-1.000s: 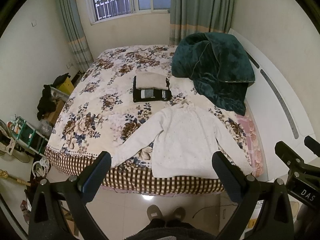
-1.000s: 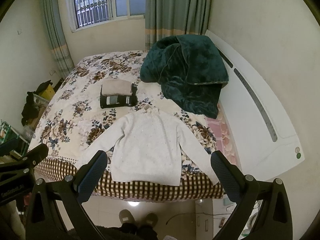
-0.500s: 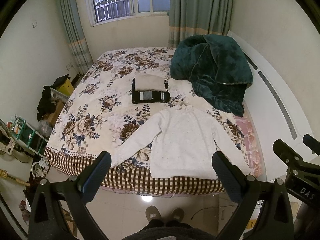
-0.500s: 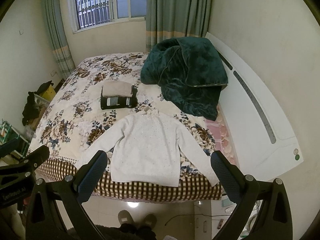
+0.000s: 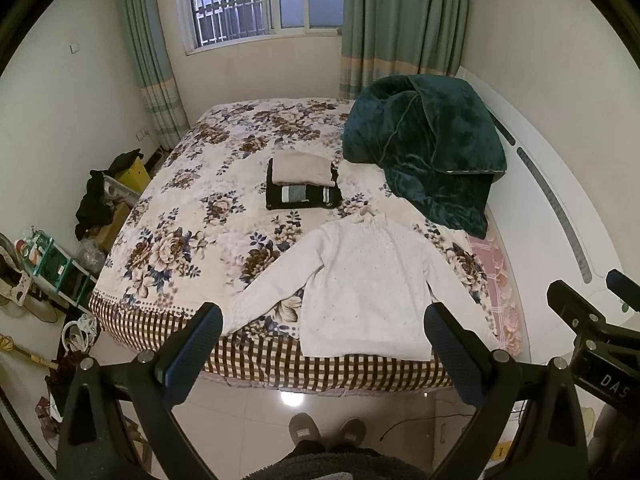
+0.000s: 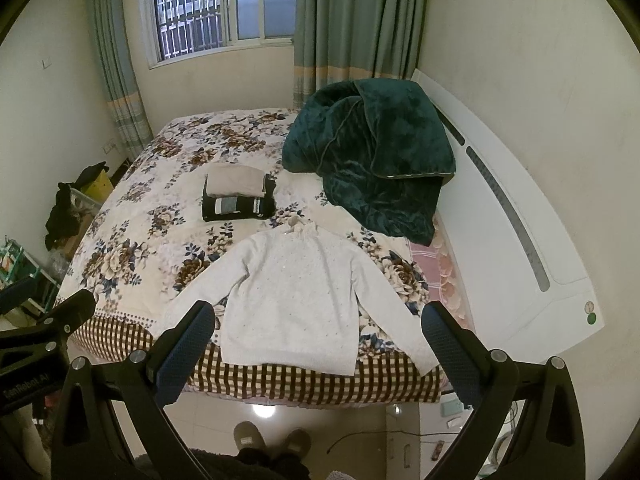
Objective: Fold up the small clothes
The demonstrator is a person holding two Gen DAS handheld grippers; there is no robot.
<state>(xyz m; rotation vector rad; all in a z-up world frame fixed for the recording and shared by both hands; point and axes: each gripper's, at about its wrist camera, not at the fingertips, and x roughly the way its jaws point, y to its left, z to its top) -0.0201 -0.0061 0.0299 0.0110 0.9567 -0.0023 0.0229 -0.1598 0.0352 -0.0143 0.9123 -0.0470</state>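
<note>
A white long-sleeved sweater (image 5: pixel 370 284) lies spread flat, sleeves out, at the near edge of the floral bed (image 5: pixel 192 224); it also shows in the right wrist view (image 6: pixel 294 296). Behind it sits a stack of folded clothes (image 5: pixel 302 184), beige on top of black, also in the right wrist view (image 6: pixel 238 196). My left gripper (image 5: pixel 322 344) is open and empty, held back from the bed above the floor. My right gripper (image 6: pixel 316 340) is open and empty, likewise off the bed's near edge.
A dark green blanket (image 5: pixel 428 148) is heaped at the bed's far right beside the white headboard (image 6: pixel 516 236). Clutter and a shelf (image 5: pixel 52 264) stand left of the bed. The person's slippers (image 5: pixel 326 430) stand on the tiled floor.
Both grippers have drawn back and up from the bed a little; the sweater and stack look slightly farther away. Nothing on the bed has moved.
</note>
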